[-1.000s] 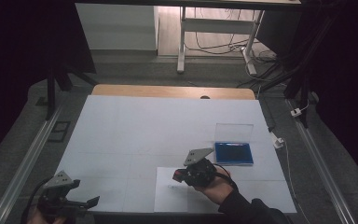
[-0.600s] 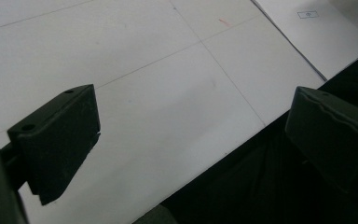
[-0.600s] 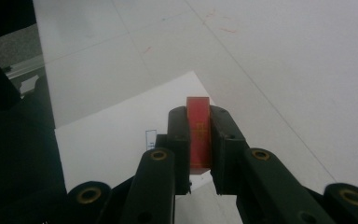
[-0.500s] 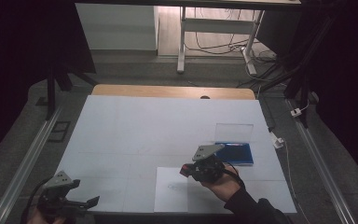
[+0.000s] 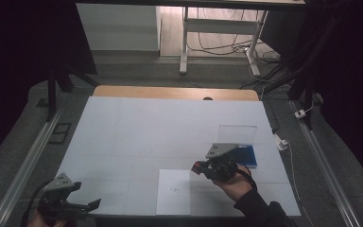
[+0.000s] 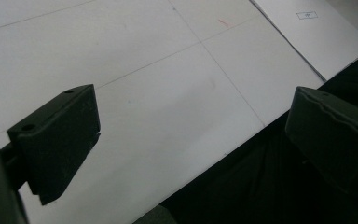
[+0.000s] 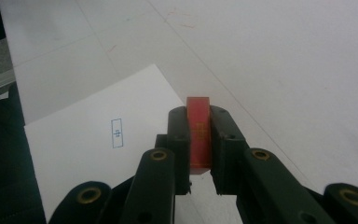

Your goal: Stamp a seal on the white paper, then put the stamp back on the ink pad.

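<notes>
1 red stamp [image 7: 199, 135] sat clamped in the right gripper [image 7: 199, 140], its base hidden by the jaws; the left gripper [image 6: 191, 135] gaped empty; 1 paper sheet [image 5: 175, 191], its print illegible.

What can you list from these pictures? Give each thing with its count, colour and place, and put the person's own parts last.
table cover: one, white with faint grid lines, over most of the table.
wooden edge: one, light brown, along the table's far side.
sheet of paper: one, white with a small blue printed box, at the near edge.
red block: one, red, clamped in the right tongs.
blue pad: one, blue, right of centre beside the right tongs.
clear lid: one, transparent, just behind the blue pad.
left tongs: one, black, open, near left corner.
right tongs: one, black, shut on the red block.
</notes>
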The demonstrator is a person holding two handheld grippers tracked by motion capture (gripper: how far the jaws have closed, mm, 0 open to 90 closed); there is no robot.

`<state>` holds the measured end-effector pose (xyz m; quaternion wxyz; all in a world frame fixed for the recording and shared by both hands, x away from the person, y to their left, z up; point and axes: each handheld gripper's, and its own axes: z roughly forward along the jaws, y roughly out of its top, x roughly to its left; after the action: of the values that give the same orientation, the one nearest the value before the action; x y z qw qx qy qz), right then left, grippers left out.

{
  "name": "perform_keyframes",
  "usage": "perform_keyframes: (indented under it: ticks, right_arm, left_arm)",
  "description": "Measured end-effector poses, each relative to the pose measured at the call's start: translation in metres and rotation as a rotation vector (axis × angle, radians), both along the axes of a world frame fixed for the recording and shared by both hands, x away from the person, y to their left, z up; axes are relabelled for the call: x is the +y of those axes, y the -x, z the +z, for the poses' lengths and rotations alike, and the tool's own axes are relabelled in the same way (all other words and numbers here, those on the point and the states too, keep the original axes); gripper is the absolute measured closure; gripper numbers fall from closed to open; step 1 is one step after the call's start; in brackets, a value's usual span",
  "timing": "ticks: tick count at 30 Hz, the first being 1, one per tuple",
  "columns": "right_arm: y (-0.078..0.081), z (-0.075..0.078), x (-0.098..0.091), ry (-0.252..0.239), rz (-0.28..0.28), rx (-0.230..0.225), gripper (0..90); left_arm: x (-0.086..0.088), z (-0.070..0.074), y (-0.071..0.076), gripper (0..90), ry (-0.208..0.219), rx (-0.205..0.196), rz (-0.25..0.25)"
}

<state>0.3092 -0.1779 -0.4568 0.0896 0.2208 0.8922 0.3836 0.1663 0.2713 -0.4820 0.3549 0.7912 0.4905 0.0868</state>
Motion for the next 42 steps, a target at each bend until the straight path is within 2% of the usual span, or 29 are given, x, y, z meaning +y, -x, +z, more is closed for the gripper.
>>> perform_keyframes:
  ticks: [21, 42]
  right_arm:
    - [-0.011, 0.006, -0.029, -0.006, -0.088, -0.028, 79.9]
    - [-0.031, 0.006, -0.069, -0.006, -0.232, -0.04, 79.9]
  left_arm:
    - [0.001, 0.0, 0.0, 3.5, 0.006, -0.001, 0.002]
    - [0.001, 0.0, 0.0, 3.5, 0.006, -0.005, 0.0]
